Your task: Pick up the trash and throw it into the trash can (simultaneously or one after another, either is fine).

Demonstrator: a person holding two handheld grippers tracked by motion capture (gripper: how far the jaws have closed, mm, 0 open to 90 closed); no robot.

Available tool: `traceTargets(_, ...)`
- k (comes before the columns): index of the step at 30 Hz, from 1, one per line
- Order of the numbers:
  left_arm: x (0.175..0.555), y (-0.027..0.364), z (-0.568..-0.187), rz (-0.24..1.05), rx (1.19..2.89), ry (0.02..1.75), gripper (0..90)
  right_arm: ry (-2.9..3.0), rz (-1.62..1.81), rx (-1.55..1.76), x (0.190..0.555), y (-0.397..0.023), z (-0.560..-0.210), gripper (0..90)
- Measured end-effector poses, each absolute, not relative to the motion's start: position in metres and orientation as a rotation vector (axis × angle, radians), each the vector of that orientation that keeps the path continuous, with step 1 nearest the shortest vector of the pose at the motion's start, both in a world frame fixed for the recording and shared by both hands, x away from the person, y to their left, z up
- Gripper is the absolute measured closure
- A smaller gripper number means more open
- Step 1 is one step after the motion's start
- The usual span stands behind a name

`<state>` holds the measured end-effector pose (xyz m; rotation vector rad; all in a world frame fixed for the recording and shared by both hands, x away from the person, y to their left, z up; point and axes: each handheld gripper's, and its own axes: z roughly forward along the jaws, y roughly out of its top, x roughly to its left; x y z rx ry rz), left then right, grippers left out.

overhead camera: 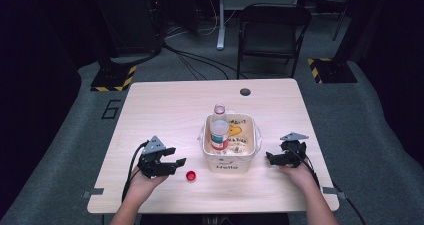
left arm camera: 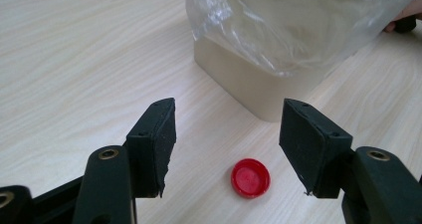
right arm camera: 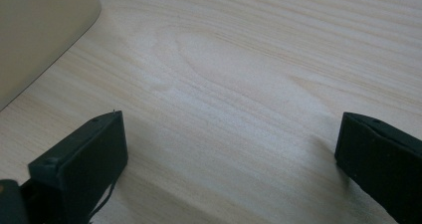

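A small red bottle cap (overhead camera: 190,175) lies on the wooden table near its front edge, just left of a cream bin (overhead camera: 227,166) lined with clear plastic. An uncapped clear bottle (overhead camera: 219,130) with a red-and-white label stands upright inside the bin. My left gripper (overhead camera: 177,165) hovers low at the cap's left, pointing toward it. In the left gripper view the cap (left arm camera: 250,177) sits on the table between the open jaws of my left gripper (left arm camera: 226,134), touching neither pad, with the bin (left arm camera: 249,89) beyond. My right gripper (overhead camera: 270,159) rests open at the bin's right; my right gripper (right arm camera: 229,134) has bare table between its jaws.
The bin's corner (right arm camera: 35,35) stands close on the left in the right gripper view. A dark cable hole (overhead camera: 245,91) marks the table's far side. A black folding chair (overhead camera: 270,30) and floor cables stand behind the table.
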<state>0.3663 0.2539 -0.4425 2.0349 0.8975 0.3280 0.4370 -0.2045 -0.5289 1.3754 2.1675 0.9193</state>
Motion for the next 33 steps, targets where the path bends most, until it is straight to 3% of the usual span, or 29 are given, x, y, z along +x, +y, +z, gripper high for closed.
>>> traceTargets(33, 0.358, 0.233, -0.495, 0.219, 2.064, 0.879, 46.2, 2.167, 0.919, 1.375, 0.437, -0.205, -0.529, 0.0)
